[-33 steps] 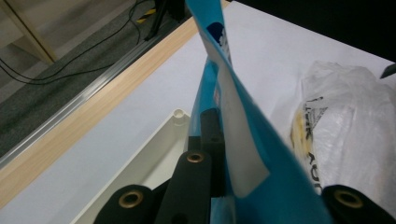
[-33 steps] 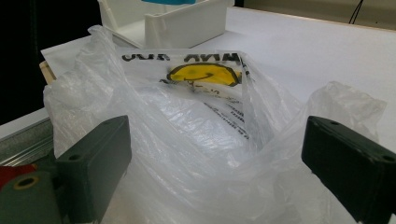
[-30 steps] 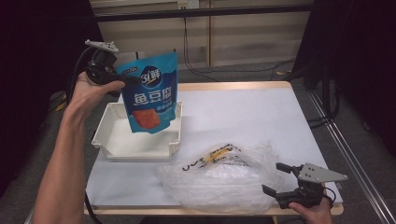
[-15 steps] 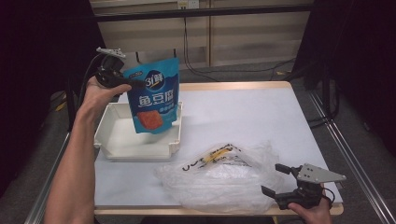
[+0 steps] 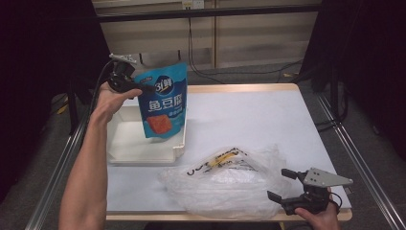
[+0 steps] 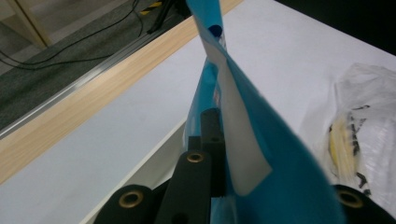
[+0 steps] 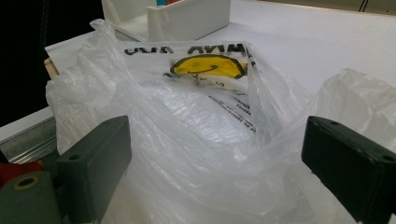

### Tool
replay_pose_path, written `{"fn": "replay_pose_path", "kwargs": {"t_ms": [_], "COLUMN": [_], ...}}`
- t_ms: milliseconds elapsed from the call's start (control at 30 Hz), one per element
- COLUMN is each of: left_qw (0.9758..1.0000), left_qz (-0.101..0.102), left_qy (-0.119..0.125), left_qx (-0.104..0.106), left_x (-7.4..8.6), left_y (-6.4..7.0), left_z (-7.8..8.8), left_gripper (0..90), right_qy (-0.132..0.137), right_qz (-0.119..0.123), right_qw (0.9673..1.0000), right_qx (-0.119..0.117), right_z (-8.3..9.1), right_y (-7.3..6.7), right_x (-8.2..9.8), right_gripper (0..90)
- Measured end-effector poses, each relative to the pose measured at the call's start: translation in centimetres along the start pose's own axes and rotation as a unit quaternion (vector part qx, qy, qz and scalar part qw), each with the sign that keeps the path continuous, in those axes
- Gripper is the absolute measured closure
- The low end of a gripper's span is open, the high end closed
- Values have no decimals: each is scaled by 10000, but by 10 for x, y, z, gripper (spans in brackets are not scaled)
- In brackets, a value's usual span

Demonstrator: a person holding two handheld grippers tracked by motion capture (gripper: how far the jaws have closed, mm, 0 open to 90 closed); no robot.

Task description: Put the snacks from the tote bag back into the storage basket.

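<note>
At the left of the bench, the left gripper has its jaws clenched on the top edge of a blue snack pouch, which hangs upright over the white tray near the bench's left edge, its lower end at or just inside the tray; I cannot tell whether it touches the floor of it. The pouch looks about to be set down in the tray, so the unpacking seems partly done: this item is out of the bag but not yet released. Toward the front edge lies the crumpled clear plastic bag, with yellow and black print showing through. At the front right corner, the right gripper rests with its jaws released, standing wide on either side of the bag's rim without pinching it. Whether anything more is in the bag is hard to make out through the folds. The pouch's bottom is cut off in the left gripper view.
</note>
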State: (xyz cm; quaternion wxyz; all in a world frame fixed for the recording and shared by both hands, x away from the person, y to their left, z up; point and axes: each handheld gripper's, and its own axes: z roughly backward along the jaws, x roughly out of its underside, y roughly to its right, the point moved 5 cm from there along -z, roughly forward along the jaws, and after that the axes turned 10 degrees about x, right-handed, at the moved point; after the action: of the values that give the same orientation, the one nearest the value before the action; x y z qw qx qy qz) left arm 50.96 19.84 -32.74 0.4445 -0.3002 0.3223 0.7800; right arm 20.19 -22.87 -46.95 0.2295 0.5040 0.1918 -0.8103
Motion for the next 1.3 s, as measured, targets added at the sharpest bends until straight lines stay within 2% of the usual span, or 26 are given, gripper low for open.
{"fn": "replay_pose_path", "kwargs": {"t_ms": [133,267,367,433,500,600,667,700,767,833,867,933,1033,1100,1200,1300], "left_qw": [9998,9990,9973,9972,9976,9977,9983,9986,9981,9979,9973,9969,9964,9967,9963,9949], "left_qz": [-96,-155,-167,-148,-57,-6,64,26,-16,-14,140,268,479,465,548,596], "left_qy": [-106,-205,-367,-370,-215,-136,-39,-22,20,21,70,90,214,196,227,383], "left_qx": [-130,-356,-608,-634,-658,-665,-572,-535,-620,-651,-717,-738,-672,-640,-630,-717], "left_x": [-2,-7,-12,-12,-11,-10,-10,-11,-13,-13,-13,-10,-7,-6,-6,-4], "left_y": [-4,-8,-10,-10,-15,-15,-14,-13,-11,-12,-14,-17,-18,-17,-17,-16], "left_z": [-1,-4,-7,-7,-7,-8,-8,-7,-8,-7,-6,-4,-2,-1,0,3], "left_gripper": [900,898,893,883,854,813,751,742,716,619,567,496,363,358,266,189], "right_qy": [18,-9,-13,-14,-16,-23,-13,-19,-20,-22,-42,-28,-45,-40,-34,-37], "right_qz": [-8,8,-13,-18,-34,-20,-15,-15,4,5,-1,5,9,11,1,13], "right_qw": [10000,10000,10000,10000,10000,10000,10000,10000,10000,10000,10000,10000,10000,10000,10000,10000], "right_qx": [2,-17,-36,-35,-34,-29,-30,-33,-19,-28,-24,-41,-31,-17,-11,-13], "right_z": [1,0,0,0,0,0,0,0,0,-1,-1,-1,-1,-1,-1,-1], "right_y": [0,0,-1,-1,-2,-1,-1,-1,-2,-2,-2,-3,-2,-2,-2,-2], "right_x": [0,0,0,0,0,1,1,1,0,0,1,0,1,1,1,1], "right_gripper": [84,84,84,84,84,84,84,84,84,84,84,84,84,84,84,84]}}
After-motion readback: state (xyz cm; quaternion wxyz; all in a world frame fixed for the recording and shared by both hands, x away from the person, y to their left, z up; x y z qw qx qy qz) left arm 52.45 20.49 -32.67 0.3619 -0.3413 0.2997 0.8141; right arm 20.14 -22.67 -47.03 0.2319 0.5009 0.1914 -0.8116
